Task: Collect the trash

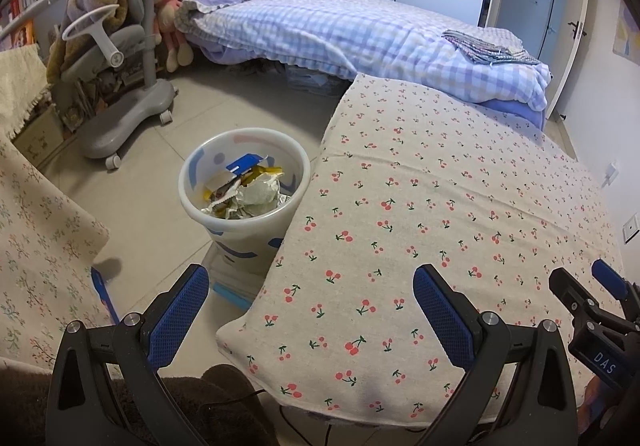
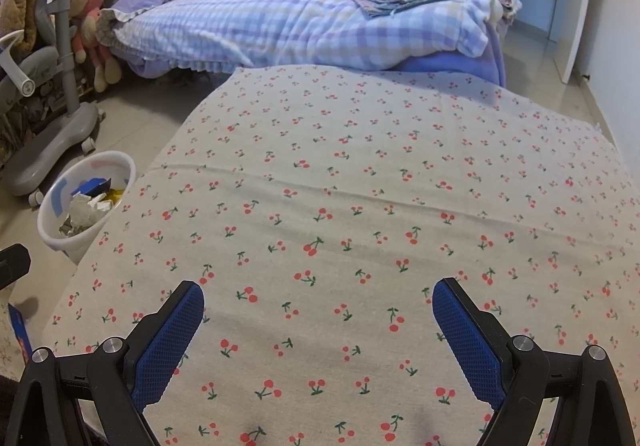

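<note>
I judge that the task is almost finished, or finished. The trash bin [image 1: 244, 186] stands on the tiled floor [image 1: 152, 214], touching the left edge of the surface [image 1: 420, 206], and it is already filled near to the rim with crumpled white paper [image 1: 260, 194], silver and yellow foil wrappers [image 1: 240, 182] and a piece of blue cardboard [image 1: 244, 162]. On the surface itself I see no trash in either view; only the cloth covers it.

My left gripper [image 1: 310, 310] is released, its two blue pads spread wide with nothing between them, and it hovers over the near left corner of the surface. My right gripper [image 2: 318, 326] is also spread wide and holds nothing; it is above the near part of the cloth. What may be left is small: a blue flat thing [image 1: 102, 294] lies at the floor near my left side, partly hidden, and I cannot tell if it is trash.

About the materials: the bin is a round, slightly tapered bucket of thin milky plastic with blue and pink marks. The cloth looks like rough linen, beige, printed with little red cherries, with one fold line across it. The gripper pads are blue with a fine mesh pattern. The floor tiles are smooth and grey.
</note>
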`<state>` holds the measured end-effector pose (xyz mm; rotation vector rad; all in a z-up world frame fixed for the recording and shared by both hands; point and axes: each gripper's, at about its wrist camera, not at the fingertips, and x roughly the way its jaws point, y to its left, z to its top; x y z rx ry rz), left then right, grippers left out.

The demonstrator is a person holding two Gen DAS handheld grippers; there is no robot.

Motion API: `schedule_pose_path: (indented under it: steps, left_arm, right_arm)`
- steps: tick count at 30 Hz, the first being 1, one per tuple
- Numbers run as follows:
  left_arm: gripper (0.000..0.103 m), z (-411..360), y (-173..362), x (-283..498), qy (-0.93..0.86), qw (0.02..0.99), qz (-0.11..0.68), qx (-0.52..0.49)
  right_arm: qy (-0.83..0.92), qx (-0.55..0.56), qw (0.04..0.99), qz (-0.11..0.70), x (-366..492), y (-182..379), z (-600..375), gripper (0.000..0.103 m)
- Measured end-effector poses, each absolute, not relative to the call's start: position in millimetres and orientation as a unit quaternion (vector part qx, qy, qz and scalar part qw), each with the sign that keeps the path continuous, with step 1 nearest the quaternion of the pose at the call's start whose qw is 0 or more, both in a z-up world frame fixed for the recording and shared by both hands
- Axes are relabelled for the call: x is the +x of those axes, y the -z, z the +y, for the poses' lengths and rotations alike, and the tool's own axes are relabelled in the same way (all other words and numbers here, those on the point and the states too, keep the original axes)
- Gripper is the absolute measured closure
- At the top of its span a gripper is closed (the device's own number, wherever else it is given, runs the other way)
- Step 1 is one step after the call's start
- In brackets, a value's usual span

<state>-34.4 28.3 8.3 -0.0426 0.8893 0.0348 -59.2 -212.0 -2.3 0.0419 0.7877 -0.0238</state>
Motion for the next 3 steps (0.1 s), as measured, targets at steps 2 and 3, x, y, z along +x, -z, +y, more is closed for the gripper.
schedule_pose_path:
  steps: [2, 3]
  left_arm:
    - [0.0, 29.9, -7.5, -30.8, -0.016, 0.9, 0.435, -0.024]
    - [0.0, 31.3, -7.8, -27.2, -0.015, 0.898, 0.44, -0.027]
  right_arm:
    - [0.007, 0.024, 0.922, 0.387, -58.4, 3.5, -212.1, 0.007]
    - [0.007, 0.025, 0.92, 0.39, -57.5, 4.2, -213.4, 0.007]
